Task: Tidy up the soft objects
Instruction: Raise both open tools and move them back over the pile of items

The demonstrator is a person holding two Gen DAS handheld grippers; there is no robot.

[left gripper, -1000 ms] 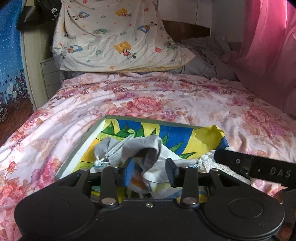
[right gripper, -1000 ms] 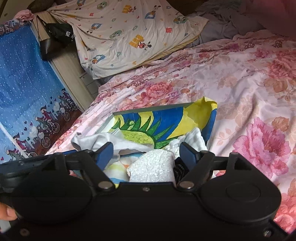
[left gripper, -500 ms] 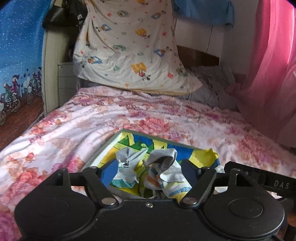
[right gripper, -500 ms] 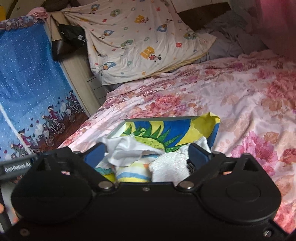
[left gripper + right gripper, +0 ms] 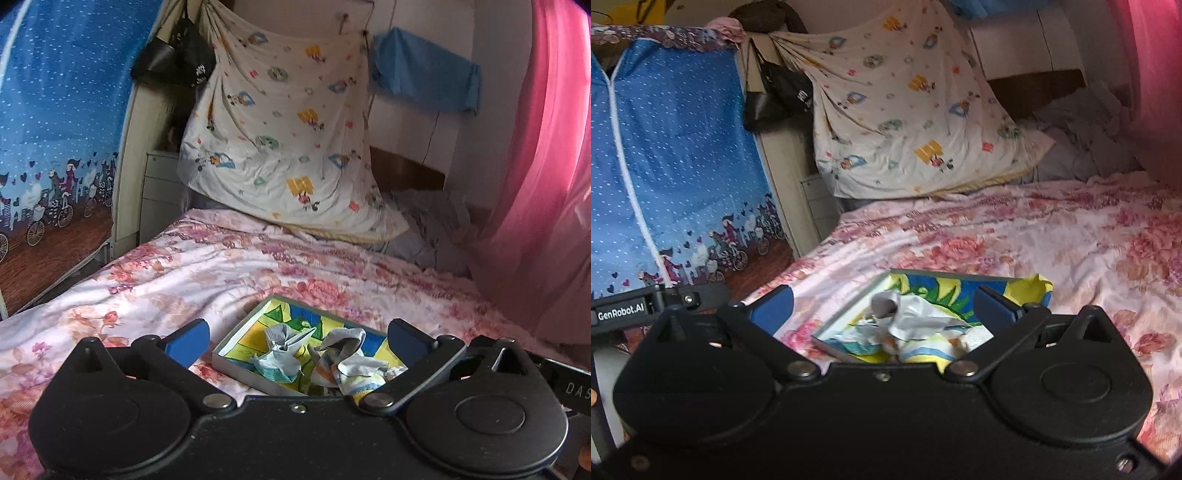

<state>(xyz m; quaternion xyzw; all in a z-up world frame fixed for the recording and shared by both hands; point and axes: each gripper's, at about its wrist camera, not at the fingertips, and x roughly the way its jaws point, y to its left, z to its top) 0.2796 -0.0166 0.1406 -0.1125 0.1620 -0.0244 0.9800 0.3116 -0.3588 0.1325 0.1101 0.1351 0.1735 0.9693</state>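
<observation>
A shallow grey-rimmed box (image 5: 236, 332) with a blue, yellow and green lining lies on the flowered bed. Several crumpled socks and small cloths (image 5: 343, 358) lie in it. My left gripper (image 5: 295, 338) is open and empty, raised above and behind the box. In the right wrist view the same box (image 5: 849, 306) holds the grey and striped cloths (image 5: 912, 325). My right gripper (image 5: 882, 304) is open and empty, also raised behind the box. The box's near part is hidden by both gripper bodies.
The pink floral bedsheet (image 5: 221, 266) stretches ahead. A cartoon-print pillow (image 5: 280, 147) leans at the headboard beside rumpled grey bedding (image 5: 432, 221). A pink curtain (image 5: 546, 166) hangs right; a blue fabric wardrobe (image 5: 676, 166) stands left. The other gripper's body (image 5: 624, 306) shows at left.
Both grippers have opened wider and pulled up and back from the box. The left let go of the grey cloth, which now lies in the box.
</observation>
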